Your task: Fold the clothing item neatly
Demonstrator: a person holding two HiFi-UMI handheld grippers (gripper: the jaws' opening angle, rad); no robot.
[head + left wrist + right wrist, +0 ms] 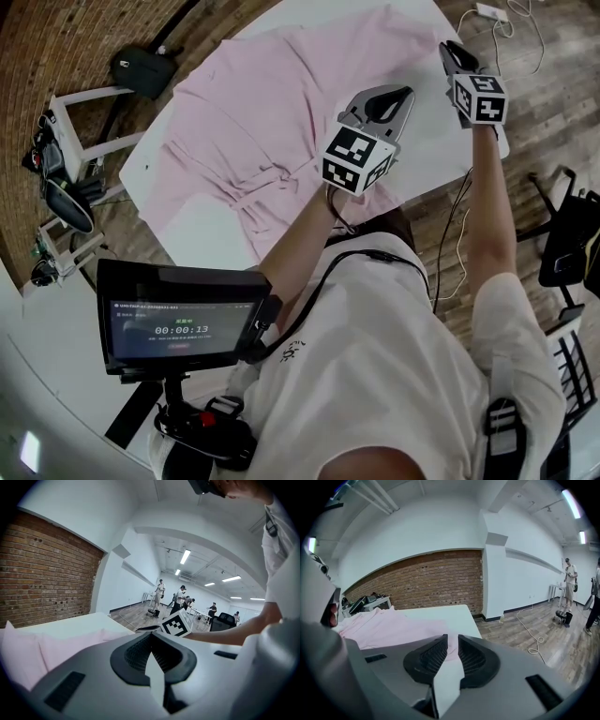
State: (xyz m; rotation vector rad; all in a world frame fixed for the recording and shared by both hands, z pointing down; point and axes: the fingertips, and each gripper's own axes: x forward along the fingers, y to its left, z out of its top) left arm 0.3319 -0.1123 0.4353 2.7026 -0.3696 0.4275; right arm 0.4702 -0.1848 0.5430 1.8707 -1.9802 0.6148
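1. Head view: the pink garment (253, 122) lies spread and rumpled on the white desk (197, 234), with no fold made yet. The left tongs (401, 96) hang over its near right part. The right tongs (450, 49) hang further off, by its far right edge. I judge this to be the approach before a first grasp. No container shows on the desk.
2. Left gripper view: the left tongs (151, 641) are clenched tip to tip on nothing, and the garment (28, 653) lies below to the left. They must spread before they can pinch an edge.
3. Right gripper view: the right tongs (451, 641) are released, a narrow gap between the pads with nothing in it. The garment (389, 625) lies ahead and below, untouched. The next move calls for lowering onto a hem or sleeve and closing on the cloth.
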